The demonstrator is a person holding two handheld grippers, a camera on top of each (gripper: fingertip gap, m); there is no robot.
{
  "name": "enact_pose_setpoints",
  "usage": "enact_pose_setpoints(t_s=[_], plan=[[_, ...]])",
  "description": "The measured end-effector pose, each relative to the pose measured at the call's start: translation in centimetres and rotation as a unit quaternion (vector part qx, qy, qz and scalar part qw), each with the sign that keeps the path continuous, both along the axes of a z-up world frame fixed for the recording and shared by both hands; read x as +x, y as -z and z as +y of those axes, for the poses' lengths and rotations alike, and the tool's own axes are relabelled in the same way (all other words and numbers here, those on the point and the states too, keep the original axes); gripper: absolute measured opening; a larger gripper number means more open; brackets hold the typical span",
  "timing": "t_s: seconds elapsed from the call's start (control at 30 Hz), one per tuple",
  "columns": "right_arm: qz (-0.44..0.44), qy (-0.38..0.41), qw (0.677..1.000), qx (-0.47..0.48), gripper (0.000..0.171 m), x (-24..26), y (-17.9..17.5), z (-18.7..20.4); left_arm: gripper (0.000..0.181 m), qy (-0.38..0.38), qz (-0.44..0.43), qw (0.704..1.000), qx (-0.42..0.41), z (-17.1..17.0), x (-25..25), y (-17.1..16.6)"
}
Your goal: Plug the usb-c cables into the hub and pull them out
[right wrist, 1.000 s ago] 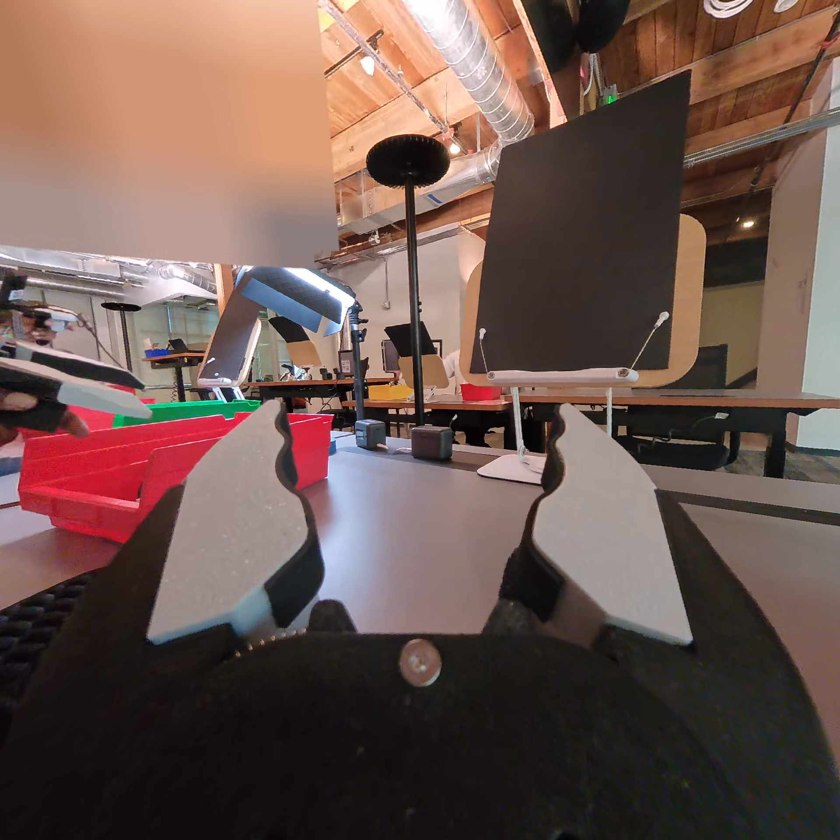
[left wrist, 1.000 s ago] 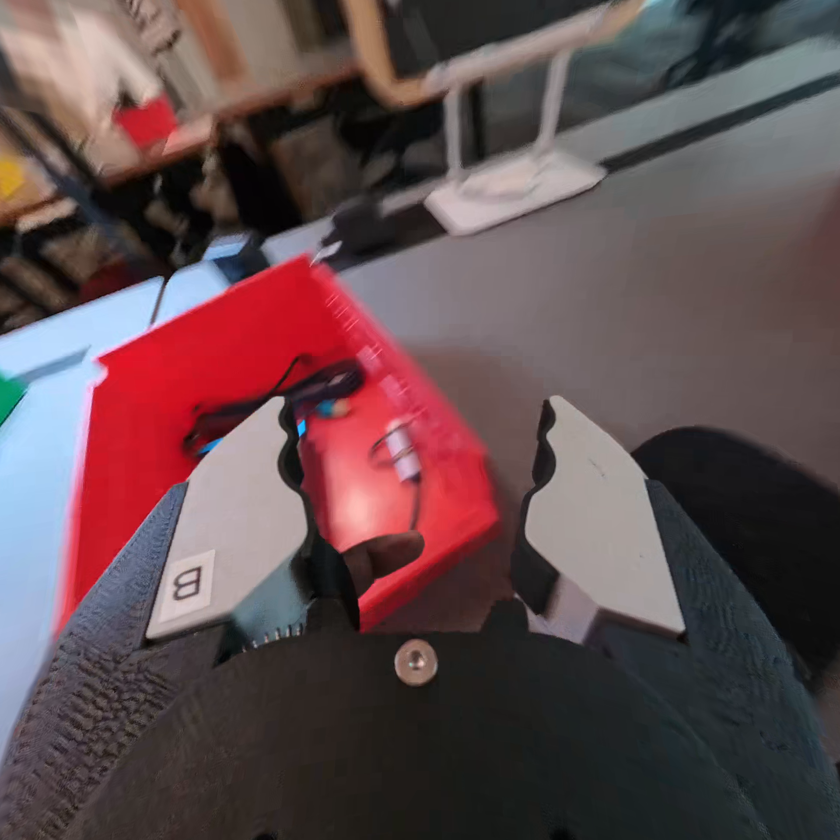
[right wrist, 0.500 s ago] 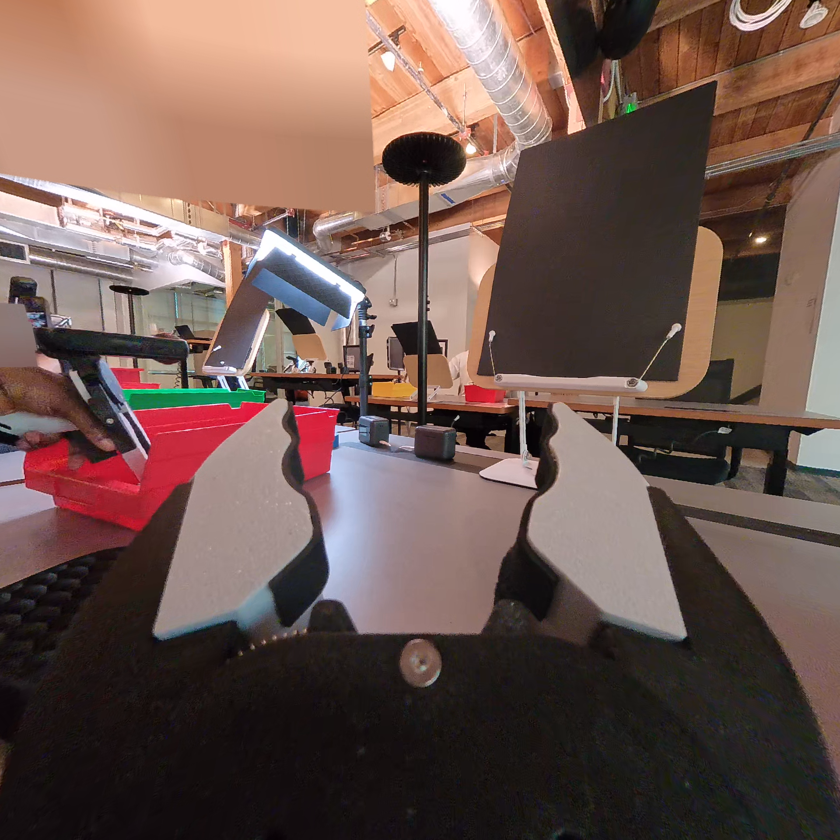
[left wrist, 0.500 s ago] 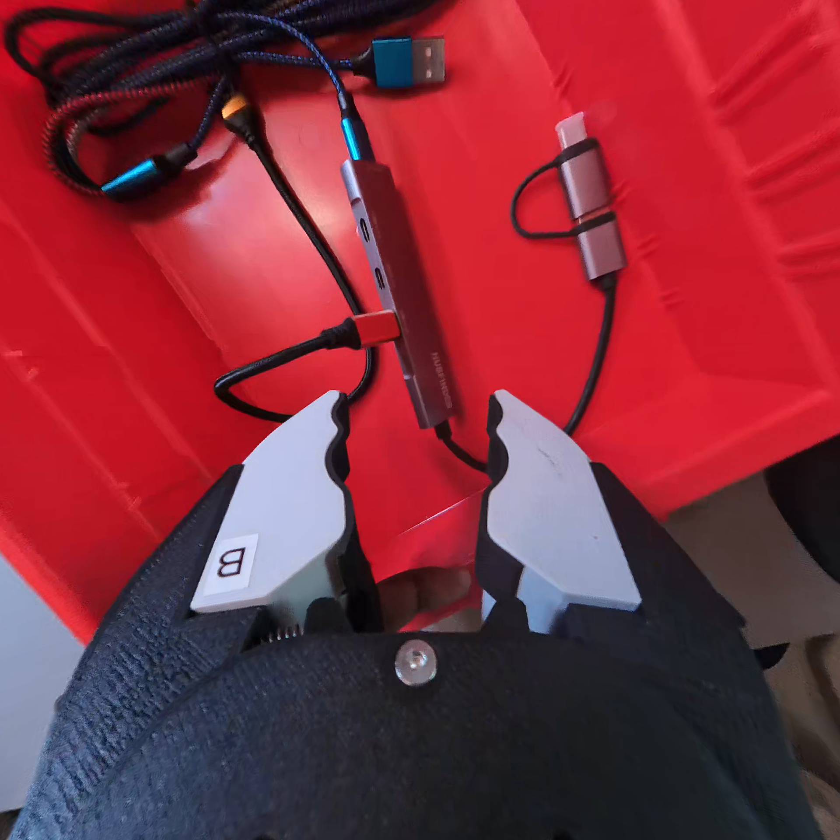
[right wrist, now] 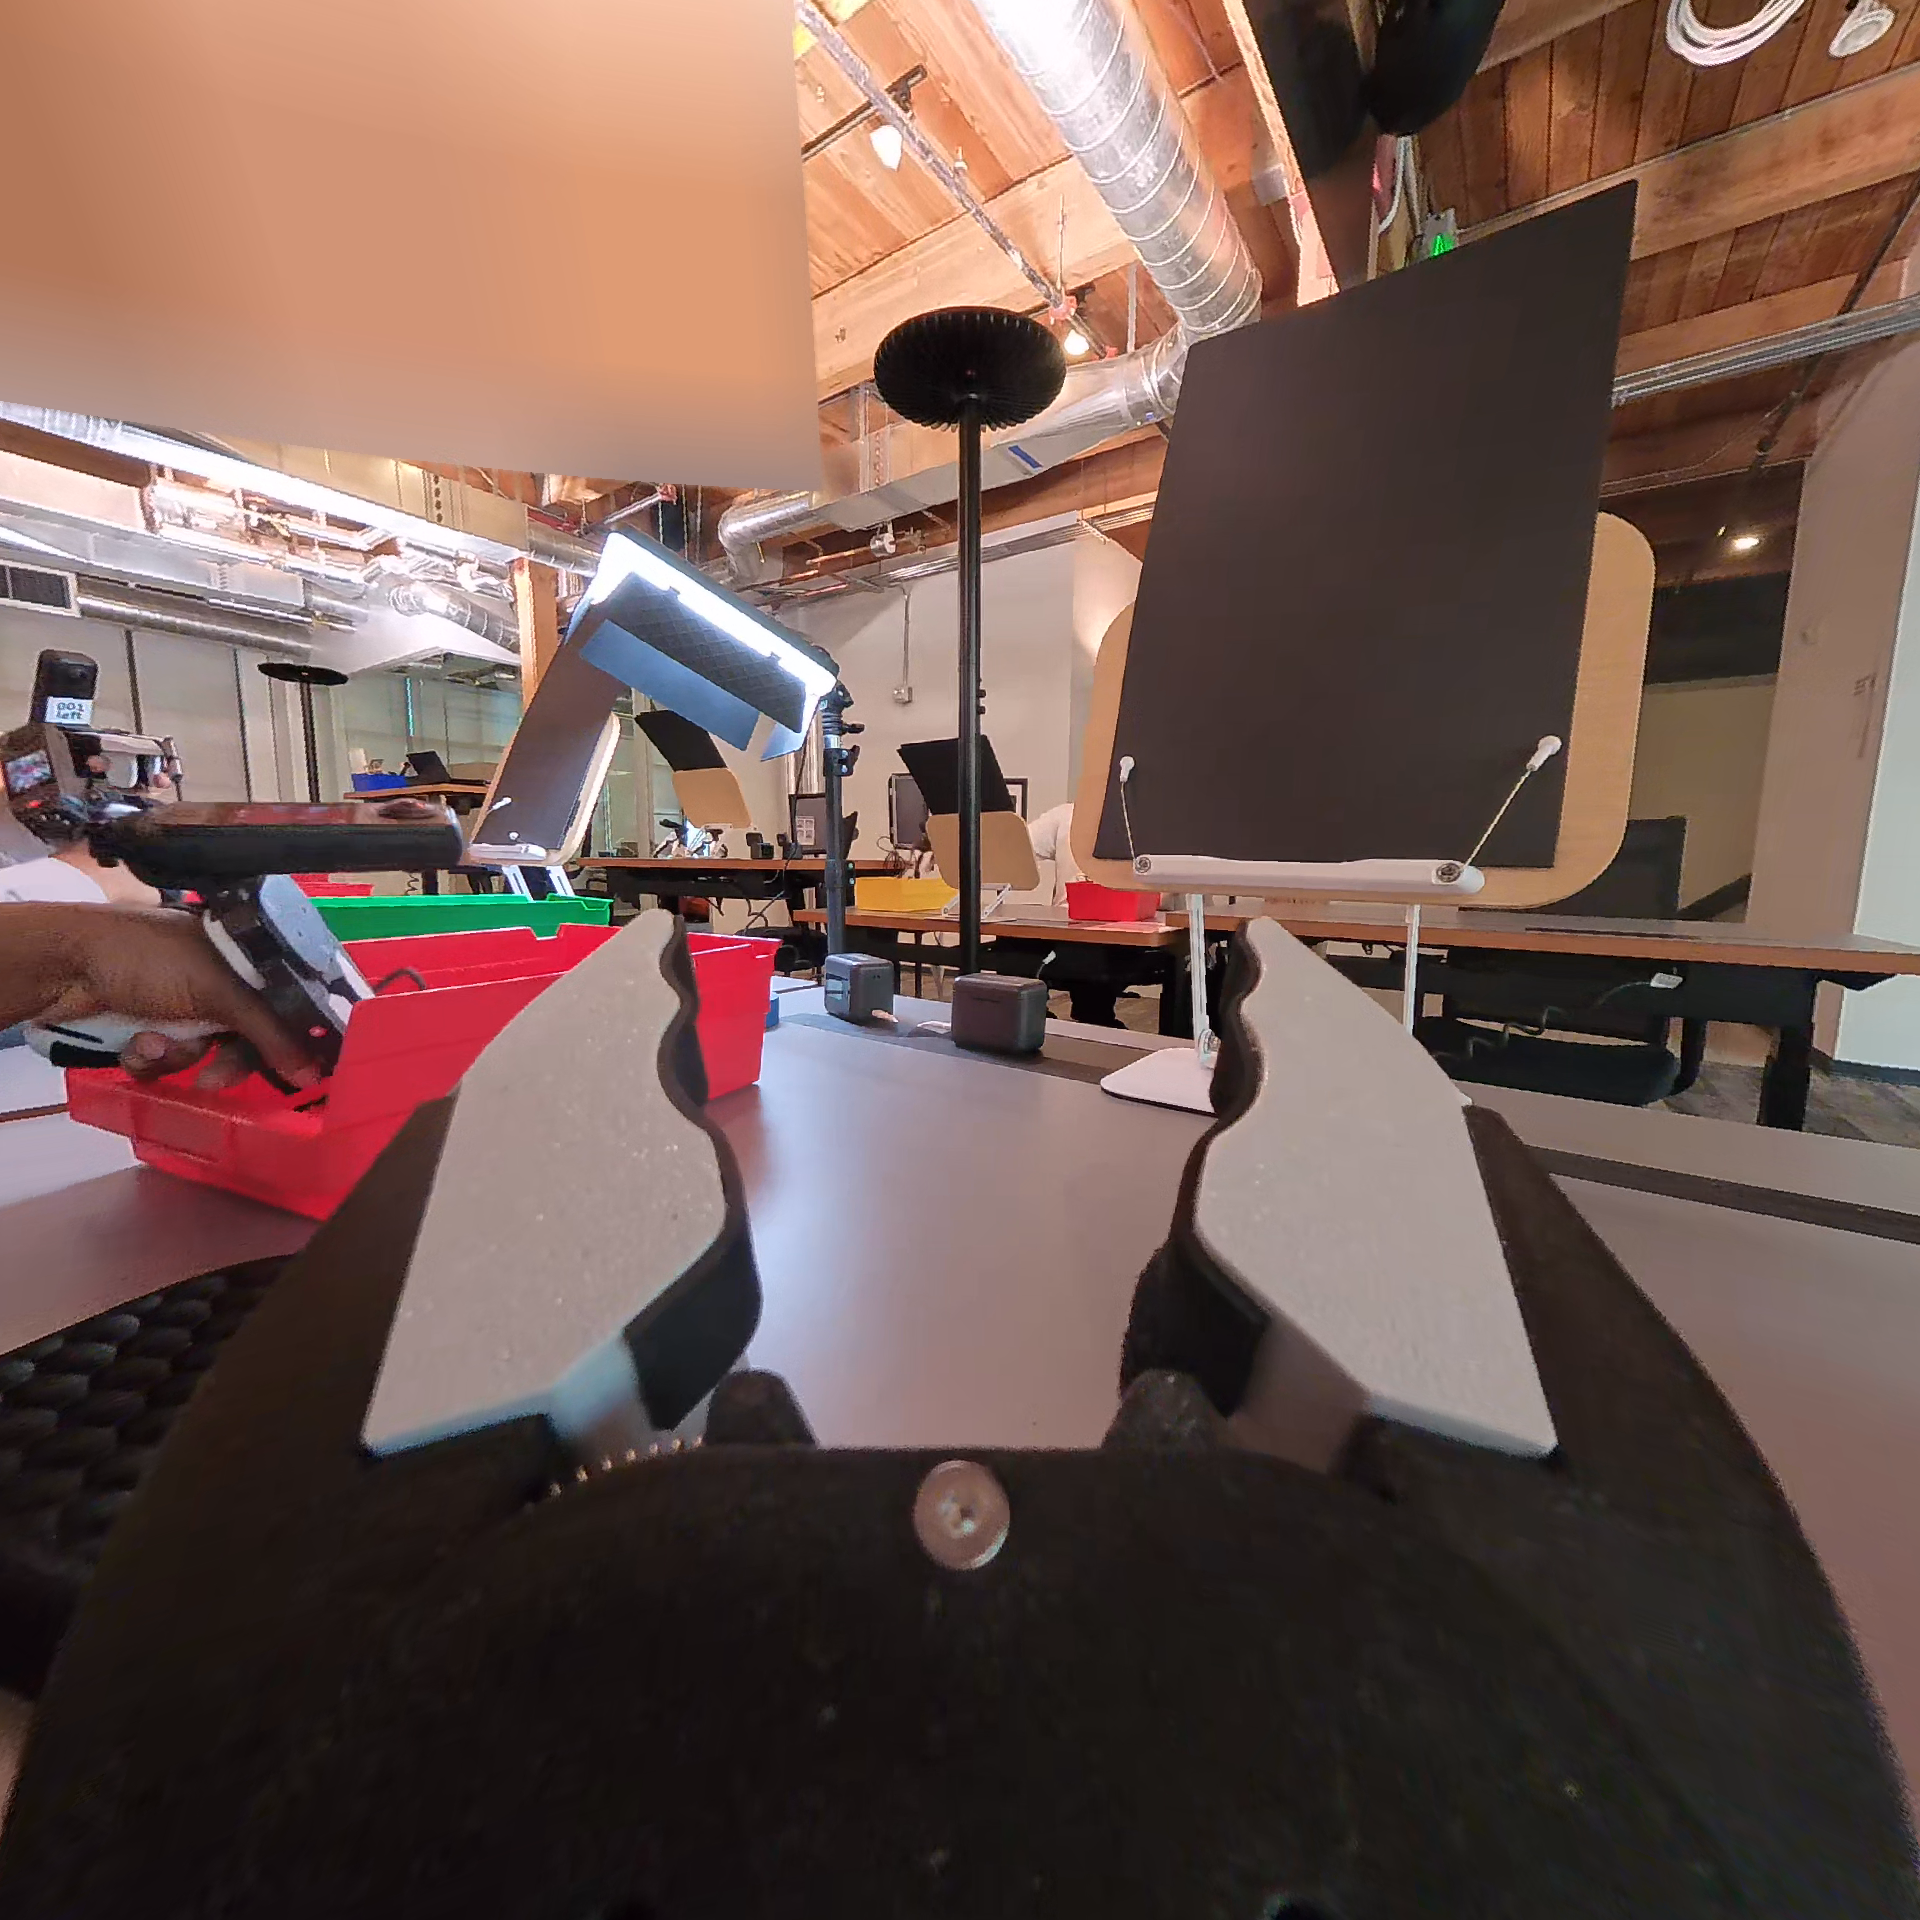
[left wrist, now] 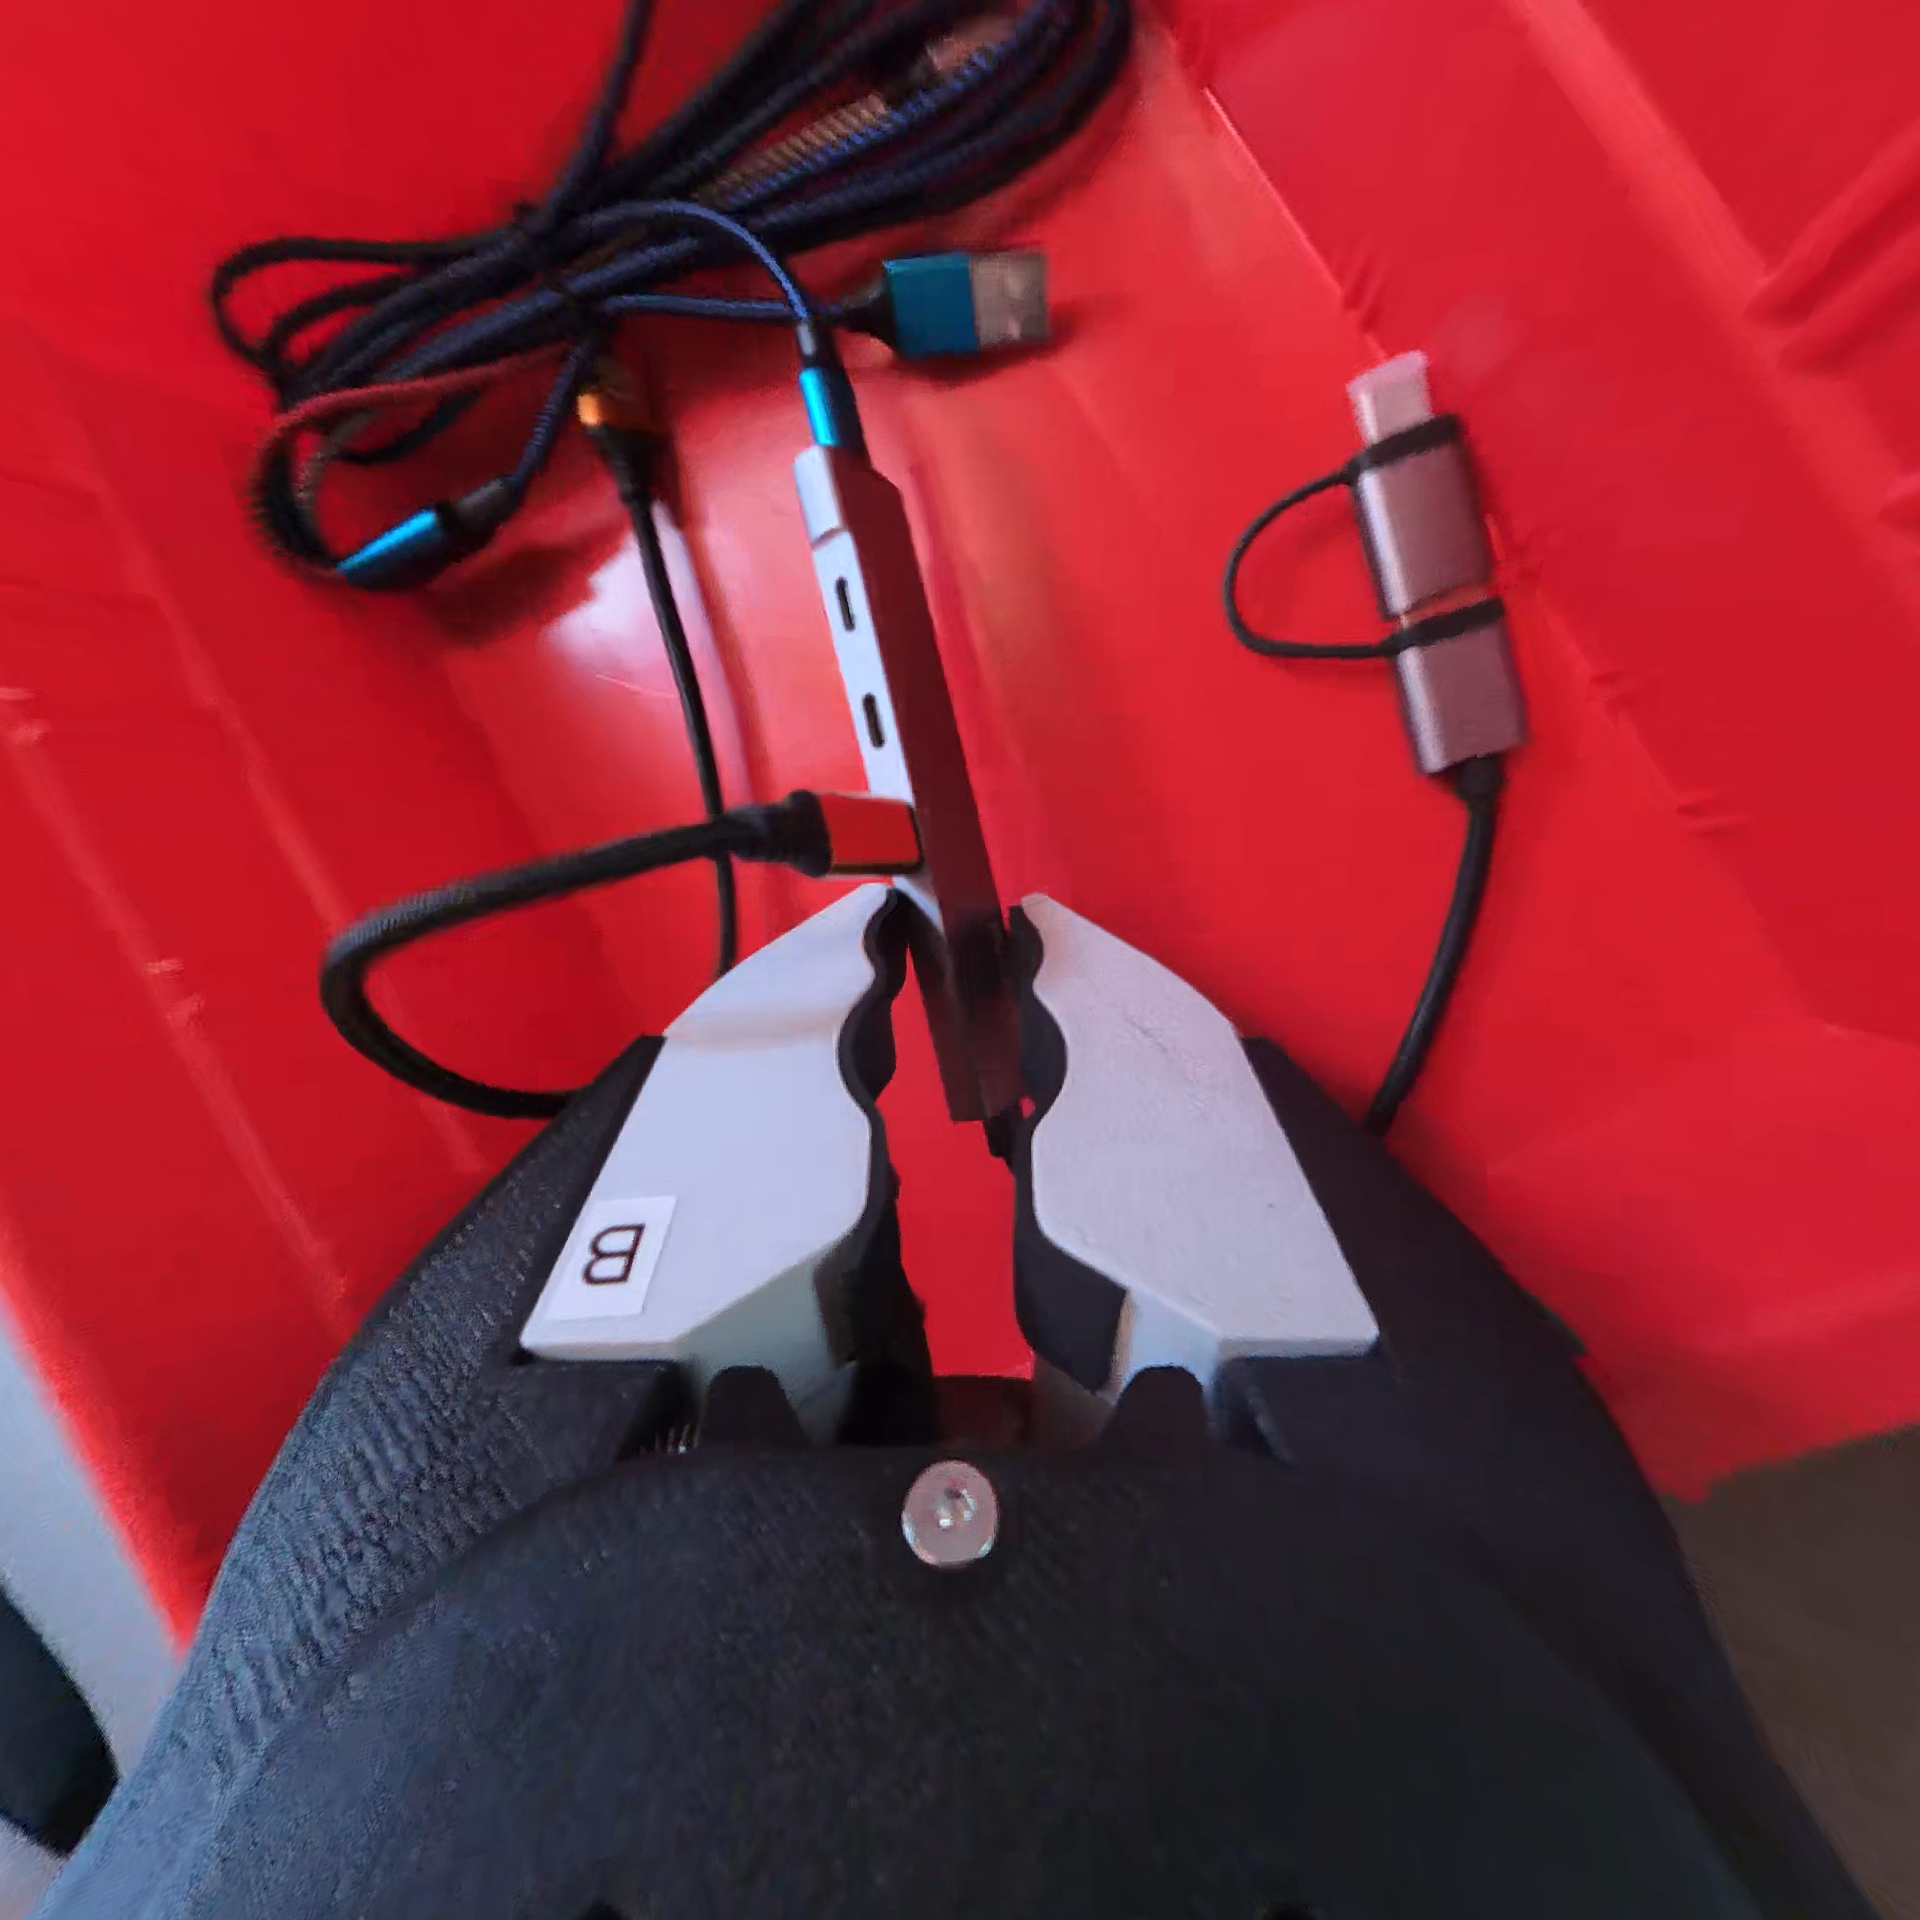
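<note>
In the left wrist view, a slim grey hub lies in a red bin. My left gripper is shut on the hub's near end, and the hub stands tilted on its edge. A red-tipped cable plug sits in the hub's side. A blue-tipped plug sits in its far end. Two side ports show bare. A blue USB-A plug lies loose. My right gripper is open and empty over the grey table, to the right of the bin.
A bundle of dark braided cables fills the bin's far left. The hub's own lead ends in a grey adapter at the right. A green bin, two small grey cubes, a black pole and a black board on a stand lie beyond. The gap from one gripper's tips to the other's is roughly 45 cm.
My left gripper swung down into the red bin, moved forward over the hub and shut on its near end. The hub turned onto its edge. My right gripper stayed open and barely moved.
</note>
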State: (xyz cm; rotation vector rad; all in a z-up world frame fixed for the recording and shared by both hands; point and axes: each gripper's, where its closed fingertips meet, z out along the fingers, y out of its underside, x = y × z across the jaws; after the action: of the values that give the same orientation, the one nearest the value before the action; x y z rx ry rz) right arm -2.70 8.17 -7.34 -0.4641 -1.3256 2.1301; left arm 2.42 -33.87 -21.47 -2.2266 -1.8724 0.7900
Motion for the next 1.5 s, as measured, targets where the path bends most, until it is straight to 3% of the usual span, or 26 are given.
enact_pose_setpoints(t_s=[0.27, 0.5, 0.7, 0.8, 1.03, 1.23, 1.4, 1.5], plan=[[0.000, 0.002, 1.000, 0.002, 0.094, -0.1, 0.0, -0.1, 0.009, 0.004, 0.257, 0.958, -0.125, -0.3, -1.7, -10.0], [0.000, 0.003, 1.000, 0.001, 0.093, -0.1, 0.0, 0.0, 0.009, 0.003, 0.413, 0.877, -0.247, 1.0, -1.0, -18.2], [-0.002, 0.005, 1.000, -0.003, 0.092, -0.2, 0.0, 0.1, 0.009, 0.044, 0.524, 0.803, -0.281, 5.2, 0.5, -25.1], [-0.001, 0.003, 1.000, -0.003, 0.092, -0.1, 0.0, 0.1, 0.009, 0.089, 0.543, 0.790, -0.269, 8.6, 0.8, -26.8], [0.009, 0.000, 1.000, 0.004, 0.087, 0.2, -0.1, -0.1, 0.008, 0.181, 0.586, 0.759, -0.218, 17.9, 0.3, -26.6], [0.055, 0.044, 0.997, 0.042, 0.064, 1.5, -0.8, -0.2, 0.009, 0.231, 0.561, 0.778, -0.163, 24.6, -2.0, -22.4], [0.057, -0.022, 0.996, 0.061, 0.041, 4.7, -2.3, -3.5, 0.009, 0.279, 0.516, 0.793, -0.168, 28.8, -3.3, -17.9], [0.026, -0.067, 0.996, 0.061, 0.035, 5.2, -3.3, -4.9, 0.009, 0.307, 0.496, 0.794, -0.173, 30.8, -3.5, -15.9]])
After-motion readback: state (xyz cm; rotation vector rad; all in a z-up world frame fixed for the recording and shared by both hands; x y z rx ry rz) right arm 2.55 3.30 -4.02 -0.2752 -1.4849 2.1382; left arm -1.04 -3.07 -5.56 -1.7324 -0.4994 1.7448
